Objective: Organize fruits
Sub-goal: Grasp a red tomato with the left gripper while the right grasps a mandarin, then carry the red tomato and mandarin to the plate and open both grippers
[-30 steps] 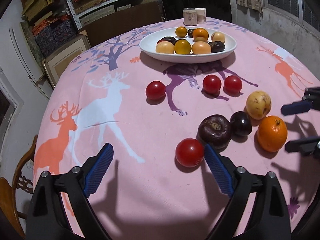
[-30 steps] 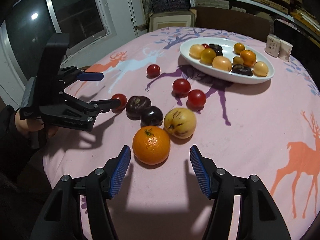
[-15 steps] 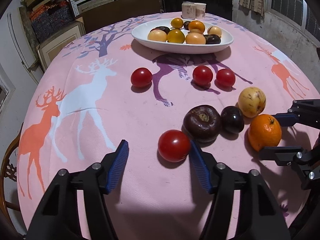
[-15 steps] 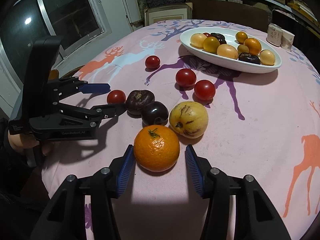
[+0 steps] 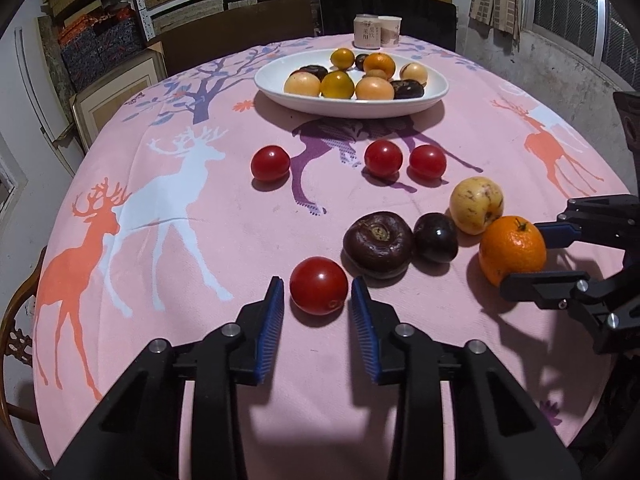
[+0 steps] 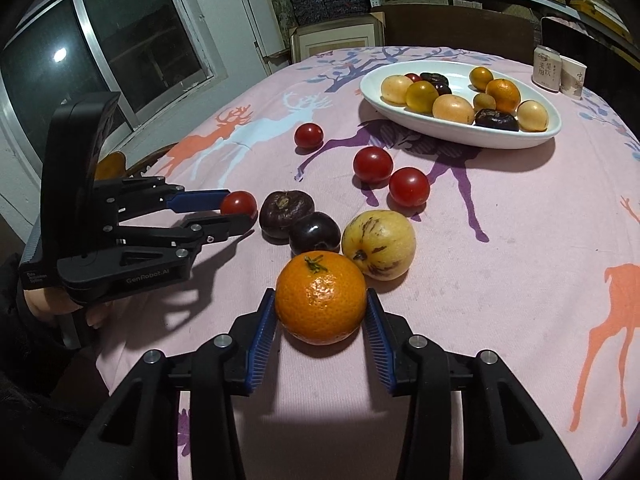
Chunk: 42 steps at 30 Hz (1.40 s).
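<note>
My left gripper (image 5: 318,298) straddles a red tomato (image 5: 319,285) on the pink tablecloth; its blue pads sit close on both sides with small gaps showing. My right gripper (image 6: 321,312) has its pads against both sides of an orange (image 6: 321,297). The orange (image 5: 512,249) and right gripper (image 5: 532,254) also show in the left wrist view. The left gripper (image 6: 236,214) and its tomato (image 6: 239,203) show in the right wrist view. A white oval plate (image 5: 280,94) (image 6: 440,132) holding several fruits stands at the far side.
Beside the orange lie a yellow speckled fruit (image 6: 378,245), a dark plum (image 6: 315,232) and a dark wrinkled fruit (image 6: 286,213). Three more red tomatoes (image 5: 270,163) (image 5: 383,158) (image 5: 427,161) lie mid-table. Two cups (image 5: 376,31) stand behind the plate. A wooden chair (image 5: 16,320) stands at the left.
Both grippers moved forward and narrowed: the left now straddles the tomato closely, the right has closed onto the orange.
</note>
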Each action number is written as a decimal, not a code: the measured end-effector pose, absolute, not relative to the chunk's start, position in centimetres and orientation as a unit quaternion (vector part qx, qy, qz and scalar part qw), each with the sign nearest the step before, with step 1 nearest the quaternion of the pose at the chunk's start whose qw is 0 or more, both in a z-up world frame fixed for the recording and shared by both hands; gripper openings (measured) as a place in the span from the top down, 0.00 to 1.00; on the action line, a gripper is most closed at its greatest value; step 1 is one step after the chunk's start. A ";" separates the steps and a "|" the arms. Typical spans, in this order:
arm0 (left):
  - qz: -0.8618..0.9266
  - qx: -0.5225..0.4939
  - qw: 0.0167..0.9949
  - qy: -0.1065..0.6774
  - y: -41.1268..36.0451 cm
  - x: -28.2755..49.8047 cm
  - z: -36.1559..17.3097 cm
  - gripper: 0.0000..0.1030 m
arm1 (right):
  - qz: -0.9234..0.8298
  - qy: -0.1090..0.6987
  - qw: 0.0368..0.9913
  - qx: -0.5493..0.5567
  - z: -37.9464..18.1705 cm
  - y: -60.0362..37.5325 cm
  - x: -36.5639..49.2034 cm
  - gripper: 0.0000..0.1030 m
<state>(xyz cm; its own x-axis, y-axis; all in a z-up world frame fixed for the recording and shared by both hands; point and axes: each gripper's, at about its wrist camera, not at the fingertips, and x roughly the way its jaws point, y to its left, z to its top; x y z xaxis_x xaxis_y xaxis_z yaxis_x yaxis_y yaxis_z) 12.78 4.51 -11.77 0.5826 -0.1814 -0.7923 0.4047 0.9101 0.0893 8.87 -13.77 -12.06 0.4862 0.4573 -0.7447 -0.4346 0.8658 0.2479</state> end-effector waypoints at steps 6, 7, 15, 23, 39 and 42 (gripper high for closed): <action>-0.162 0.138 0.881 0.422 4.9 12.3 -11.5 0.66 | 0.256 0.438 0.861 0.017 -12.0 -14.3 8.7 0.57; -0.162 0.136 0.882 0.422 5.0 12.4 -11.6 0.65 | 0.257 0.439 0.861 0.018 -12.1 -14.3 8.7 0.57; -0.171 0.138 0.872 0.437 3.7 14.1 -12.8 0.59 | 0.257 0.439 0.861 0.016 -12.1 -14.2 8.6 0.57; -0.180 0.132 0.875 0.430 4.0 12.6 -12.4 0.71 | 0.258 0.433 0.863 0.023 -12.0 -14.7 8.4 0.57; -0.207 0.093 0.900 0.373 1.1 16.6 -4.8 0.71 | 0.205 0.356 0.910 0.051 -4.4 -20.9 13.8 0.57; -0.213 0.087 0.897 0.377 -0.8 20.0 -4.5 0.71 | 0.191 0.355 0.913 0.070 -3.4 -22.3 17.6 0.57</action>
